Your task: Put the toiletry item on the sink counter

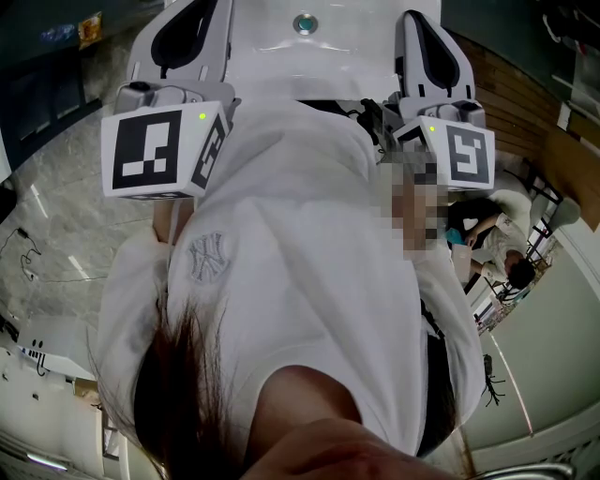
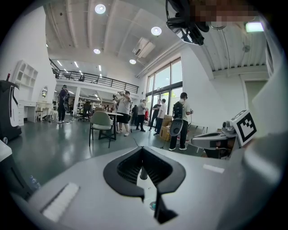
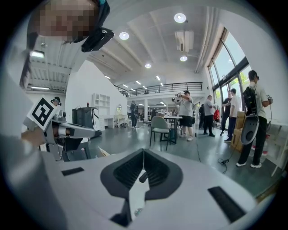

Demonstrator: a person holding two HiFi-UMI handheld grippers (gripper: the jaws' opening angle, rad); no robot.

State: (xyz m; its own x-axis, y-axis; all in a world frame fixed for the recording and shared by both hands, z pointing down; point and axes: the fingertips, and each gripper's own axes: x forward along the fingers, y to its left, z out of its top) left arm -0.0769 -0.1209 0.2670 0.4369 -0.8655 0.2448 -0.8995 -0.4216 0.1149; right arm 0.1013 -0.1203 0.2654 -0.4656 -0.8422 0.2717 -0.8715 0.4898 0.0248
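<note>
No toiletry item shows in any view. In the head view my left gripper (image 1: 187, 42) and right gripper (image 1: 433, 52) are held side by side at the top, over a white sink basin (image 1: 272, 37) with a round drain (image 1: 305, 23). A white T-shirt fills the space below them. The left gripper (image 2: 143, 149) has its ribbed black pads meeting at the tips, with nothing between them. The right gripper (image 3: 144, 152) stands the same way, shut and empty. Each gripper view looks out level into a large hall, and a strip of white basin shows through the gap behind the pads.
Several people stand by a table and a green chair (image 2: 101, 122) far across the hall's glossy floor. A person with a backpack (image 3: 252, 121) stands at the right near cardboard boxes. The right gripper's marker cube (image 2: 245, 126) and the left one's cube (image 3: 42, 112) show at the edges.
</note>
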